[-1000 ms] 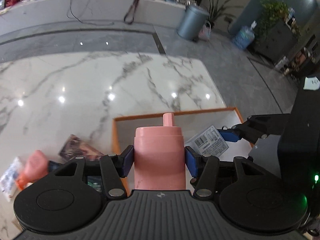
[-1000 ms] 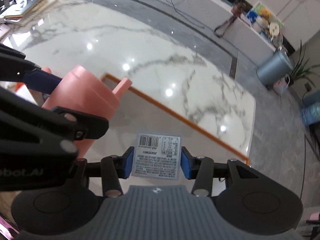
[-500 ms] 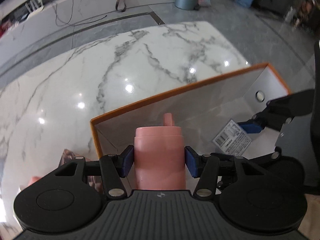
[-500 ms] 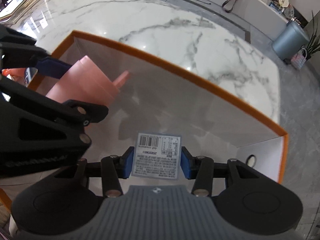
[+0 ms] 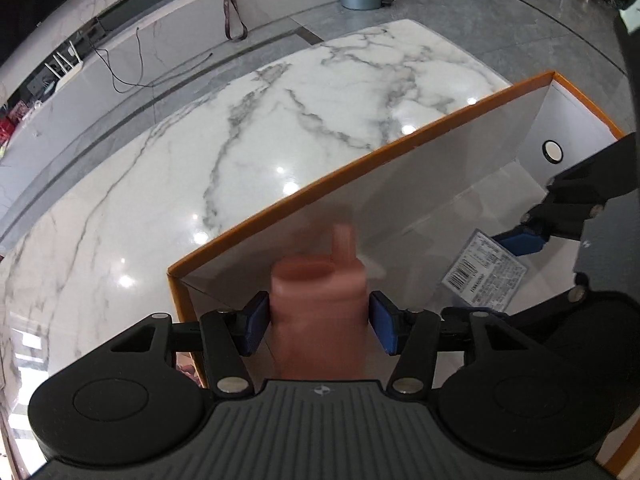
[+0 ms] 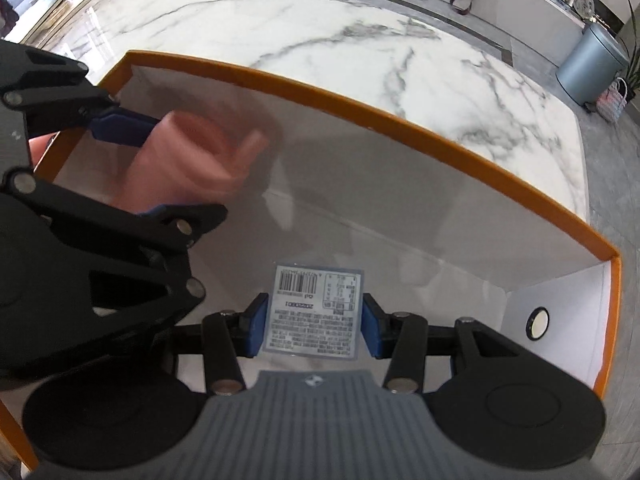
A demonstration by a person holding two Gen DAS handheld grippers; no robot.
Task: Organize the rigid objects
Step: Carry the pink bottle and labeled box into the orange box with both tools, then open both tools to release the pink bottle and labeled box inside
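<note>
A pink bottle [image 5: 318, 312] with a spout, blurred, sits between the blue pads of my left gripper [image 5: 318, 322]. Those jaws are opening, and a thin gap shows on each side of the bottle. It hangs inside the left end of a white box with an orange rim [image 5: 360, 160]. The right wrist view shows the same pink bottle [image 6: 188, 160] in the left gripper [image 6: 152, 168] over the orange-rimmed box [image 6: 360, 100]. My right gripper [image 6: 316, 324] is shut on a flat pack with a barcode label [image 6: 316, 312], low inside the box. The labelled pack [image 5: 484, 272] also shows in the left wrist view.
The box lies on a white marble table [image 5: 280, 112]. Its right end wall has a round hole [image 6: 538, 323]. A grey bin [image 6: 592, 64] stands on the floor beyond the table. The two grippers are close side by side inside the box.
Both grippers have sunk from above the rim down into the box. The left pads have drawn away from the pink bottle, which now looks blurred. The right grip on the labelled pack is unchanged.
</note>
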